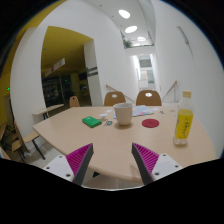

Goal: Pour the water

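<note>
A clear bottle (183,120) with a yellow cap and yellow label stands upright on the pale wooden table (110,140), ahead and to the right of my fingers. A white paper cup (123,113) stands farther back near the middle of the table. My gripper (113,160) is open and empty, its magenta pads (80,157) spread wide over the table's near part. Nothing is between the fingers.
A green object (92,122) lies left of the cup. A dark red round coaster (150,124) lies right of the cup. Two wooden chairs (148,97) stand behind the table. A yellow wall and a corridor lie beyond.
</note>
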